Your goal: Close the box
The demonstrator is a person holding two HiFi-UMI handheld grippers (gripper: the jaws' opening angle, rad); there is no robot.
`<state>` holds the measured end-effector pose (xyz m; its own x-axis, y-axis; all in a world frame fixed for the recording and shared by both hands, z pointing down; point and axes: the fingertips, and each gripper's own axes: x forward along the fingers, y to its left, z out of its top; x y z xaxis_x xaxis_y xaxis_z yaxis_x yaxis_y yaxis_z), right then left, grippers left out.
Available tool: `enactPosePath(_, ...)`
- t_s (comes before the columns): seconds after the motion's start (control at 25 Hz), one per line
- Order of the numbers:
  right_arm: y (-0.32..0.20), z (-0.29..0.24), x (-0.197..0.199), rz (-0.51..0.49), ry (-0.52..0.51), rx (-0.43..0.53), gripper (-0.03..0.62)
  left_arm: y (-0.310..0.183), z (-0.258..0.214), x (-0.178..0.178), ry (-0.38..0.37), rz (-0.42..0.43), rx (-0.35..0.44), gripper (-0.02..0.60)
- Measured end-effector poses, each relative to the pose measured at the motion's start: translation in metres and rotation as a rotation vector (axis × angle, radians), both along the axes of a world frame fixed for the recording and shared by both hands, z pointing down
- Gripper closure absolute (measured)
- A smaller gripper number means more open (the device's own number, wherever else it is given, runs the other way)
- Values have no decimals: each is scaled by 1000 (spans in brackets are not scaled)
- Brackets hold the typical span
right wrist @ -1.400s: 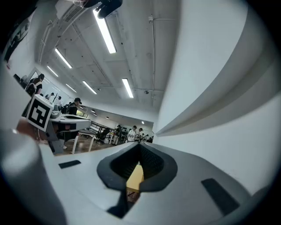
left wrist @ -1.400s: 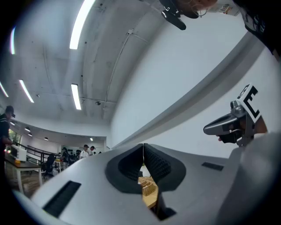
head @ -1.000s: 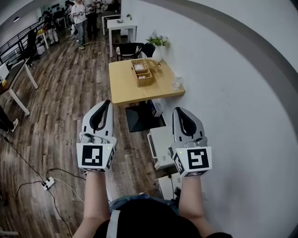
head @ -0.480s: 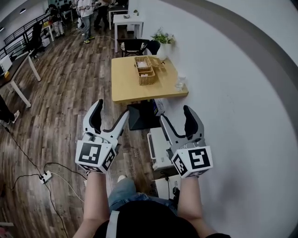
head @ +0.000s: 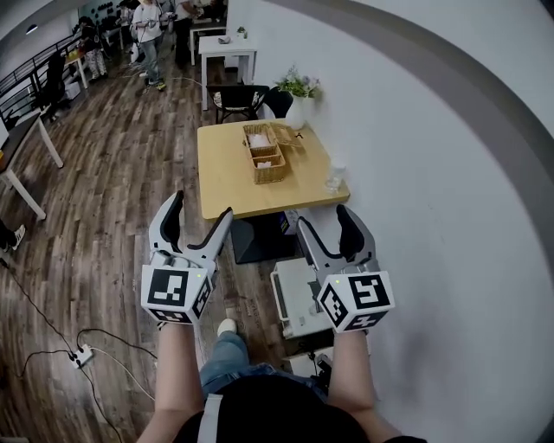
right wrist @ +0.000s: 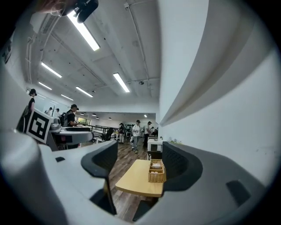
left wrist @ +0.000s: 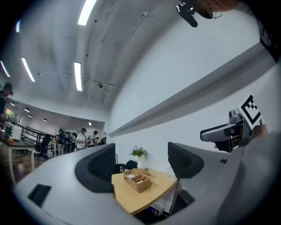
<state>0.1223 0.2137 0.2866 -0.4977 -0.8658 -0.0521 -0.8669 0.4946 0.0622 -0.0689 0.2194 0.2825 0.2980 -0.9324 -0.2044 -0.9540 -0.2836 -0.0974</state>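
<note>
The person's forearms reach forward, and marker cubes (head: 177, 292) face up at the back of both tools. The left gripper (head: 199, 209) and the right gripper (head: 322, 220) are held side by side over the wood floor (head: 112, 199), level with each other. Both have just been opening, and their jaws now stand spread wide with nothing between them. Under the hands are a shoe (head: 227, 326) and a knee in jeans. A power strip (head: 84, 354) with its cable lies off to the left. A white machine (head: 294, 294) sits on the floor by the wall (head: 415, 173), below the right gripper. Beyond the fingertips stands the table (head: 227, 177), light wood, its right edge against the wall. The box (head: 266, 156), a wicker one, rests on the far half of the table toward the wall, well apart from both grippers. It is open: its lid (head: 288, 135) lies swung out to the right of the far end, and two compartments show pale contents. In each gripper view the box appears far off in the gap between the spread jaws. A glass (head: 336, 176) stands near the table's right edge, close to the wall. Behind the table are a dark chair (head: 241, 95) and a plant (head: 299, 86) in a white pot. Farther on stands a white table (head: 227, 43). Several people (head: 147, 22) stand at the far end of the room.
</note>
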Motion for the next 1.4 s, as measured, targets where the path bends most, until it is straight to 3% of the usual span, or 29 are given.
enactPosePath(0.44, -131, -4, -56, 44, 14, -31, 266, -144, -7, -54, -9, 42, -9, 218)
enactPosePath(0.76, -202, 10, -98, 83, 65, -49, 266, -221, 9, -85, -2, 83, -44, 218)
enactPosePath(1.12, -245, 35, -93, 151, 93, -125, 293, -267, 34, -87, -30, 115, -89, 218)
enactPosePath(1.4, -300, 50, -94, 130, 69, -156, 293, -314, 45, -81, -69, 122, -108, 218)
